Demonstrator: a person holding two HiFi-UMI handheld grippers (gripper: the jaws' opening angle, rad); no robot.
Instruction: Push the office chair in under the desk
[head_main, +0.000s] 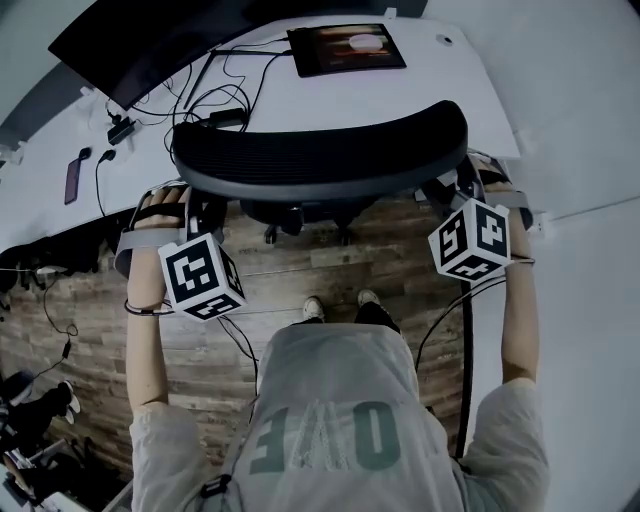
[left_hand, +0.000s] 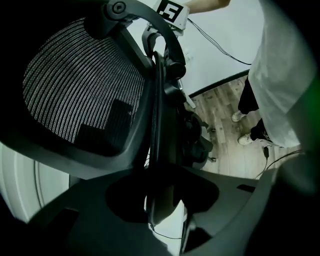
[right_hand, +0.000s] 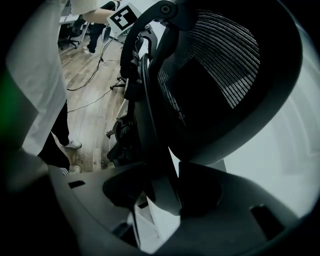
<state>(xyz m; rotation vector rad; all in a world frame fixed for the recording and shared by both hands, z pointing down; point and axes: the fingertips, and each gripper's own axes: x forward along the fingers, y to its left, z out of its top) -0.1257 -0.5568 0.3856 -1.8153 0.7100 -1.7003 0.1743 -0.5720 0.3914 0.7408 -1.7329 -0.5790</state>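
Chair backrest edge clamped in left hand-held gripper, right hand-held gripper slightly open around it

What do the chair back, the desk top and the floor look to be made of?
Chair back: black mesh, by its fine ribbed weave, in a matte dark frame, probably plastic.
Desk top: smooth matte white, likely laminate; the core cannot be told.
Floor: wood-look planks with grain and seams; real wood or vinyl is unclear.
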